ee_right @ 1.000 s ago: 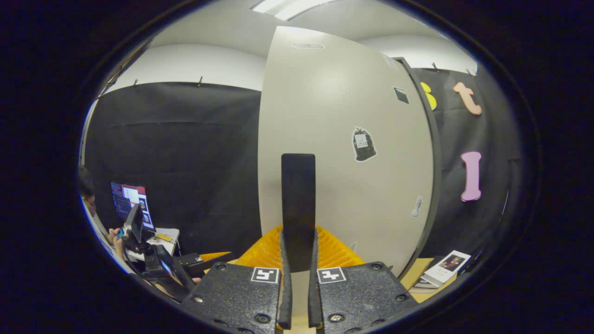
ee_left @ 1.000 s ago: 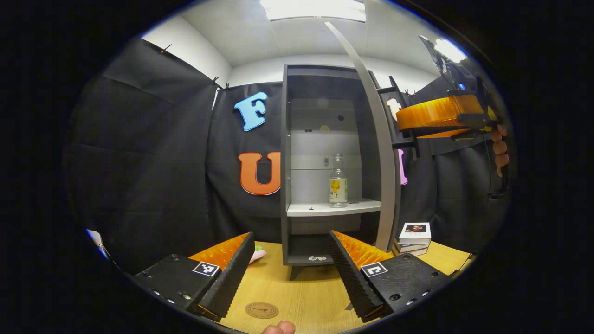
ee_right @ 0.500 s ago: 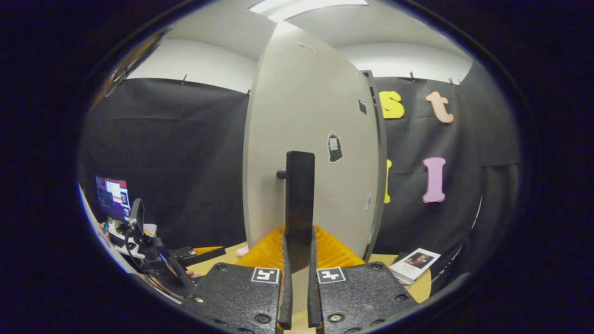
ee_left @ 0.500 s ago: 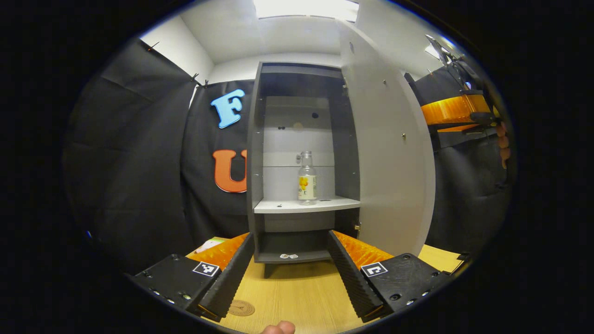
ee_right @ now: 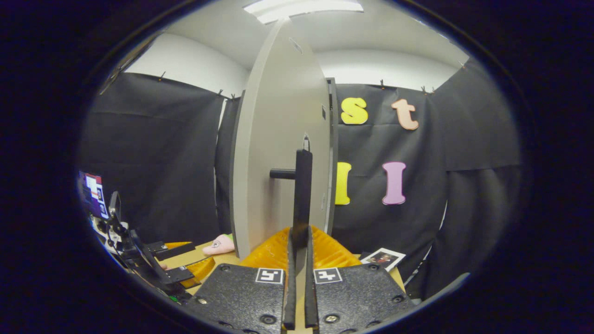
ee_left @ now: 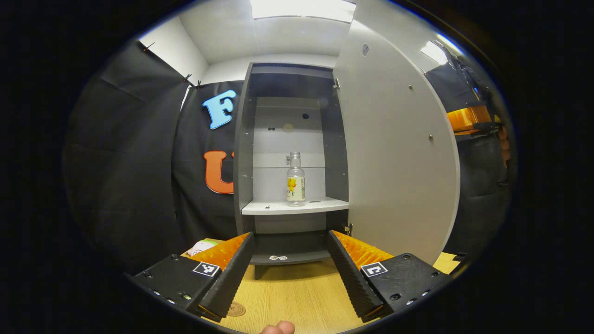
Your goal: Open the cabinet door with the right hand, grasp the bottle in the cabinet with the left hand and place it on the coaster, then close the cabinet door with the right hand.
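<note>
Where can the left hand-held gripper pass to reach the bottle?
Straight ahead: the cabinet mouth between its left wall and the open door is bare. The bottle stands alone on the shelf, with room on both sides. Bare tabletop lies before the cabinet; the coaster sits lower left.

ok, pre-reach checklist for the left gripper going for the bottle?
1. Grey cabinet door swung wide, opening exposed: ok.
2. Right gripper shut on the black door handle, holding the door: ok.
3. Clear plastic bottle with yellow label upright on the white shelf, nothing in front of it: ok.
4. Left gripper open, fingers spread wider than the bottle: ok.
5. Left gripper lined up with the bottle: ok, bottle sits between the fingers, farther off.
6. Round brown coaster free on the wooden table: cannot tell, partly hidden by a finger.
</note>
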A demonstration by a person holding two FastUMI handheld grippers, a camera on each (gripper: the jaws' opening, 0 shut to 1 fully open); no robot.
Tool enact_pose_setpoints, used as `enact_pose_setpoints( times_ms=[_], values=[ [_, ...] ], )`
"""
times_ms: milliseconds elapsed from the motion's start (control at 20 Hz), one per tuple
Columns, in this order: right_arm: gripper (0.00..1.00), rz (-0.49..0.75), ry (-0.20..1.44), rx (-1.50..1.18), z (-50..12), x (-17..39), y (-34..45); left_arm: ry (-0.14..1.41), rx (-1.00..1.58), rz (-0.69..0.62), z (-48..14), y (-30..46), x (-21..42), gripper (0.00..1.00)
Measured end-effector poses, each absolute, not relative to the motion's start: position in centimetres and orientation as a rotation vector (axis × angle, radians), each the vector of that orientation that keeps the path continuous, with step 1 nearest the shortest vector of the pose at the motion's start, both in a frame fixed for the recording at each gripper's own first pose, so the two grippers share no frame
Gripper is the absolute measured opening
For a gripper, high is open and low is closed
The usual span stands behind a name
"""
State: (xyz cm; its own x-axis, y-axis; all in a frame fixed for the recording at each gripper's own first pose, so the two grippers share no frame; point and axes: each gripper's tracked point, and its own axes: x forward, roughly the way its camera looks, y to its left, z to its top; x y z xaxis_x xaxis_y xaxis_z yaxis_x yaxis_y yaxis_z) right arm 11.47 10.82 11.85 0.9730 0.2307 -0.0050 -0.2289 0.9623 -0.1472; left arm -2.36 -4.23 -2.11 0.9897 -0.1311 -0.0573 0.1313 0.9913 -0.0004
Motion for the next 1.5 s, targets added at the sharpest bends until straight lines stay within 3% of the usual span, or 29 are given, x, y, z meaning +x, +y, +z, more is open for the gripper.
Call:
enact_pose_setpoints(
  times_ms=[300, 700, 950, 1100, 1350, 1450, 1500],
  values=[
    [0.05, 0.126, -0.018, -0.147, 12.3, 11.6, 7.3, 0.052, 0.009, -0.145, -2.0, -4.9, -2.3, 0.95],
    [0.05, 0.143, -0.016, -0.148, 12.2, 11.6, 7.1, 0.049, 0.000, -0.129, -2.0, -4.7, -2.3, 0.95],
    [0.04, 0.175, 0.031, -0.152, 11.4, 8.3, 6.2, 0.054, 0.007, -0.126, -2.0, -4.7, -2.8, 0.95],
    [0.02, 0.065, 0.003, -0.208, 11.9, 7.5, 3.3, 0.060, 0.014, -0.150, -2.2, -5.3, -2.8, 0.95],
    [0.04, 0.031, -0.019, -0.143, 10.8, 9.8, 2.4, 0.053, 0.006, -0.161, -1.7, -5.7, -3.3, 0.95],
    [0.16, 0.025, 0.001, -0.105, 9.7, 11.0, 1.7, 0.042, 0.011, -0.148, -1.4, -5.3, -3.6, 0.95],
    [0.40, 0.011, 0.000, -0.085, 9.5, 11.1, 1.2, 0.041, 0.016, -0.138, -1.3, -5.0, -3.7, 0.95]
  ],
)
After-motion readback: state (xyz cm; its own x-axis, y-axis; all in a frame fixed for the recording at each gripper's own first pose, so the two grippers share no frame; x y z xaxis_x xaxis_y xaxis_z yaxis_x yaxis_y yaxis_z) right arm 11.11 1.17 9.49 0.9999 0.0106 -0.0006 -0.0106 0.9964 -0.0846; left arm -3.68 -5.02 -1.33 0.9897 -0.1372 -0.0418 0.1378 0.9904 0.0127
